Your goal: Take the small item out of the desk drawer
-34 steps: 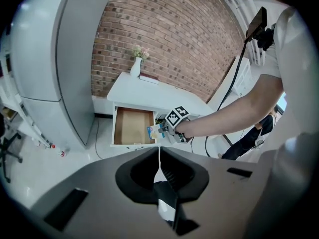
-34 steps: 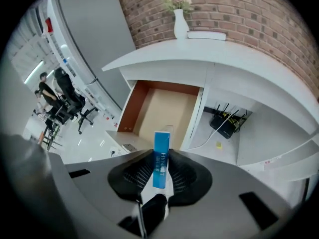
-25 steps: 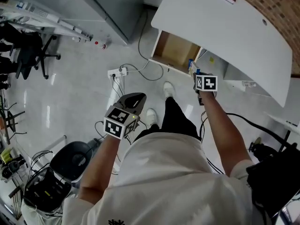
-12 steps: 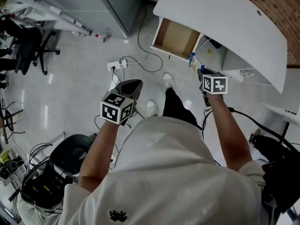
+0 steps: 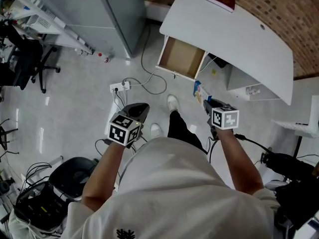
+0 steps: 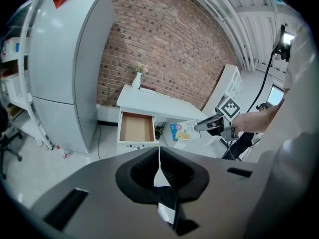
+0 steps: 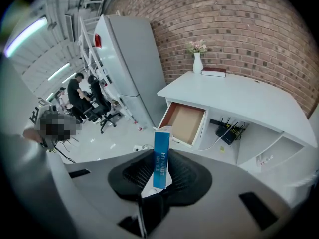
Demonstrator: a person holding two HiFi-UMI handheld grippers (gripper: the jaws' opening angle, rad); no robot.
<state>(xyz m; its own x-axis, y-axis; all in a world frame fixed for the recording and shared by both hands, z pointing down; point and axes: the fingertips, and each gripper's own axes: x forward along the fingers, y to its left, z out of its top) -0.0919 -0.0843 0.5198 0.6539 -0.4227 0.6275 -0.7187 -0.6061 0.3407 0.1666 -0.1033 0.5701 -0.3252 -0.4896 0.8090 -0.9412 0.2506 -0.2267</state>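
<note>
The white desk has its drawer pulled open, and the brown bottom shows bare. My right gripper is shut on a small blue and white box, held above the floor in front of the drawer, clear of it. In the right gripper view the blue box stands upright between the pads of my right gripper, with the drawer beyond. My left gripper hangs over the floor to the left, shut with nothing in it. Its view shows the drawer and the held box.
A tall grey cabinet stands left of the desk. A power strip with cables lies on the floor by my feet. A vase and a red book sit on the desk. Office chairs and gear crowd the left side.
My right gripper has pulled back from the drawer's edge toward my body, carrying the box. The left gripper has shifted slightly; its jaws stay shut.
</note>
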